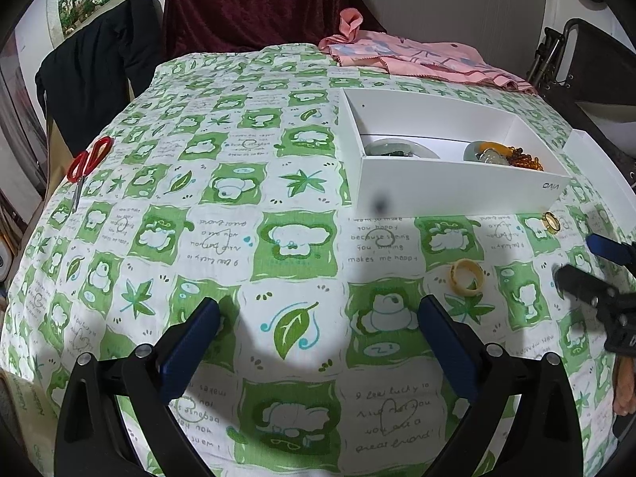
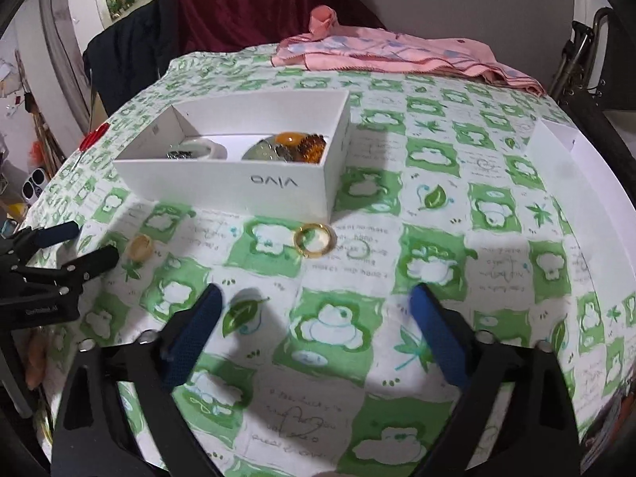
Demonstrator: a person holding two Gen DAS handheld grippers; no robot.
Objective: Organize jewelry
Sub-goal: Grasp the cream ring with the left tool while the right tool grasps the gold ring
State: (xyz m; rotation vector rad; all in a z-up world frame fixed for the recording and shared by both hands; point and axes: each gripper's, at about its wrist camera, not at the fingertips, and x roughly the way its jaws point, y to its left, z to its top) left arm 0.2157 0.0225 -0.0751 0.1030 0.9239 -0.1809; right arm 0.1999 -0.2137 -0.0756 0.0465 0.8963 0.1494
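At the far left edge of the counter (image 1: pixel 246 214), which is covered in a green-and-white printed cloth, lie red-handled scissors (image 1: pixel 85 167), well clear of the work. The left gripper (image 1: pixel 318 310) hovers over bare cloth, its blue-padded fingers (image 1: pixel 190 342) spread wide and grasping nothing. Right of it, near the fingers but outside them, a broad cream-yellow band ring (image 1: pixel 467 277) lies flat. Farther right, just in front of the white cardboard divided box (image 2: pixel 222 183), a thin gold-coloured metal ring (image 2: pixel 315 239) lies flat on the cloth; the box already contains pale green stone pieces and amber beads (image 2: pixel 312 147). The right gripper (image 2: pixel 314 310) stands released and empty, the gold ring lying ahead of its fingers, roughly midway between them, not touched. Judgement: both rings are light, rigid and smooth, likely to slip or skate on the cloth; hold is best taken across the outer rim, on opposite sides, with the fingers lowered close to the cloth.
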